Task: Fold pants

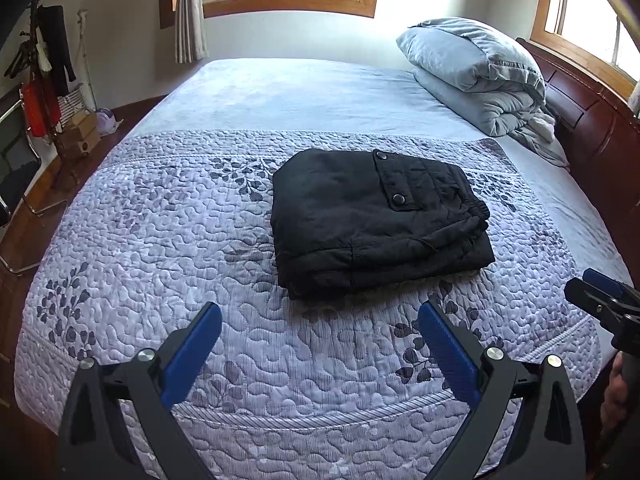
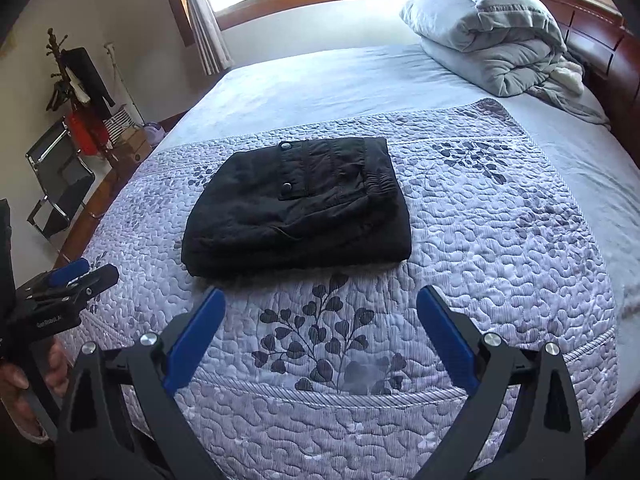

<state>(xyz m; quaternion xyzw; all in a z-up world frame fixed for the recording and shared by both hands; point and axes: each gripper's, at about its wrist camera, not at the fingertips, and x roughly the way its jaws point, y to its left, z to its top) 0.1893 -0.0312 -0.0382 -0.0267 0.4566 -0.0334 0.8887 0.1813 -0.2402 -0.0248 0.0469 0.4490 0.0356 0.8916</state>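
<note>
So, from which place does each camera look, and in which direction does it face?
Left wrist: sits on the left gripper, faces across the bed toward the windows; the folded black pants lie ahead, the right gripper's tip at the right edge.
Right wrist: sits on the right gripper, faces the same way; the left gripper and a hand show at the left edge.
Shared: pants, quilt, folded duvet.
</note>
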